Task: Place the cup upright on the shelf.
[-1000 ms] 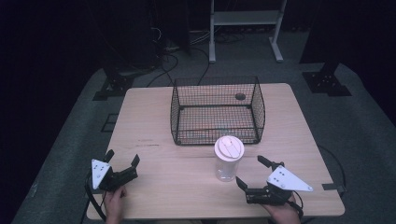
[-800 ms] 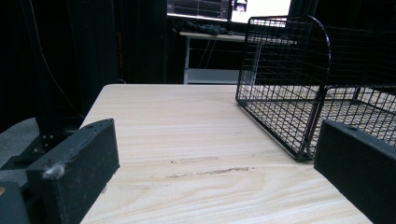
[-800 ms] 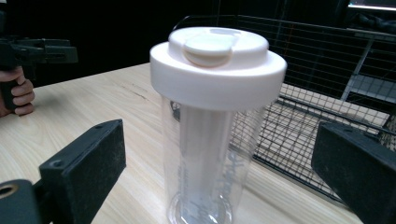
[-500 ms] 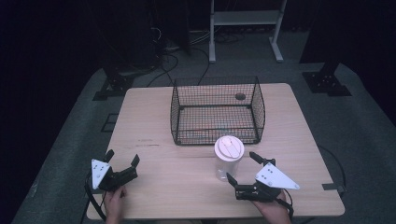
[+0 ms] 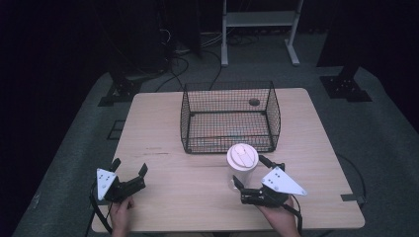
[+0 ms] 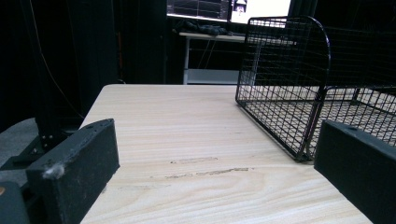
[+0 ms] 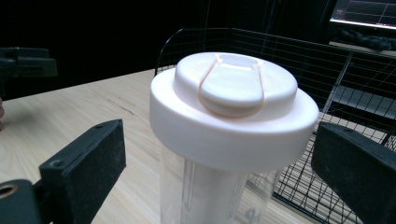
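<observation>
Because it carries everything else, the tabletop (image 5: 163,123) comes first: a pale wooden slab standing on grey floor, bare along its near edge where the person works. On its far half, about midway across, stands the wire basket (image 5: 230,117), open at the top and apparently holding nothing; it serves as the landmark for the rest. Its open top and central spot suggest it is meant to receive something dropped in from above.

Just in front of the basket's near right corner stands the jar (image 5: 241,168), a clear upright container with a broad white lid (image 7: 233,105) fitted on top. It is close to the basket's wire wall but seems not to touch it, so only a short lift over the rim would be needed.

Nearer the person than the jar, the right hand-held gripper (image 5: 254,180) lies low with its jaws spread wide on either side of the jar's clear body, below the lid. Neither jaw presses on it yet. That placement looks like preparation for a grasp on the body, since the lid is wider and smoother.

Well off to the basket's near left, the left hand-held gripper (image 5: 129,173) rests low over bare wood, jaws apart and holding nothing, probably kept out of the way.
</observation>
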Action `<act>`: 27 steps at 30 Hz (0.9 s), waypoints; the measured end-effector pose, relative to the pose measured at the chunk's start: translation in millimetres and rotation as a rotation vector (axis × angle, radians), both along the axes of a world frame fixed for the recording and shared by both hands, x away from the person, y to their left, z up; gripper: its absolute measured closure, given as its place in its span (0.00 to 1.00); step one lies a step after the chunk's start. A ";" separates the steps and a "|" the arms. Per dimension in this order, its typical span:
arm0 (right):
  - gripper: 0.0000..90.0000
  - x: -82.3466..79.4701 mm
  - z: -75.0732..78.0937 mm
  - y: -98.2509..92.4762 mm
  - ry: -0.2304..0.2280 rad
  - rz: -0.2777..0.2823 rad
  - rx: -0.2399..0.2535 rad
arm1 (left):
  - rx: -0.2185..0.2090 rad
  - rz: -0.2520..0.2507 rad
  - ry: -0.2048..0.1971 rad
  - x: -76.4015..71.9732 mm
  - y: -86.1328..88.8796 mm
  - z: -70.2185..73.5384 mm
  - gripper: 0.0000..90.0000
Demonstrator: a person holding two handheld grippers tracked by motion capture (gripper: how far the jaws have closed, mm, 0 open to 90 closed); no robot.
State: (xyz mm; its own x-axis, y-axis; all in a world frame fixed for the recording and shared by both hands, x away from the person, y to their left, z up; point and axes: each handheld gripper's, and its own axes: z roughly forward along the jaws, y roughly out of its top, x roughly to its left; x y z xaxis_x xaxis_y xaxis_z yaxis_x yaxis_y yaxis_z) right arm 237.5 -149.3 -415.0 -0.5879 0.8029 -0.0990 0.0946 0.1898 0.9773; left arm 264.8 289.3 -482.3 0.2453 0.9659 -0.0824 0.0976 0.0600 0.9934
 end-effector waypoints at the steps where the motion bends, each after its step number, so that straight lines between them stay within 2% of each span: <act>1: 0.03 1.1 0.4 0.5 -0.003 -0.002 -0.001 | 0.000 0.000 0.000 0.0 0.0 0.0 0.00; 8: 0.03 10.4 0.1 6.2 -0.009 -0.031 0.002 | 0.000 0.001 -0.001 0.0 0.0 0.0 0.00; 18: 0.03 22.1 -2.0 12.4 -0.009 -0.030 -0.002 | -0.001 0.000 0.000 0.0 0.1 0.0 0.00; 27: 0.03 25.1 -2.6 13.4 -0.001 -0.024 0.002 | -0.001 0.000 -0.001 0.0 0.3 0.0 0.00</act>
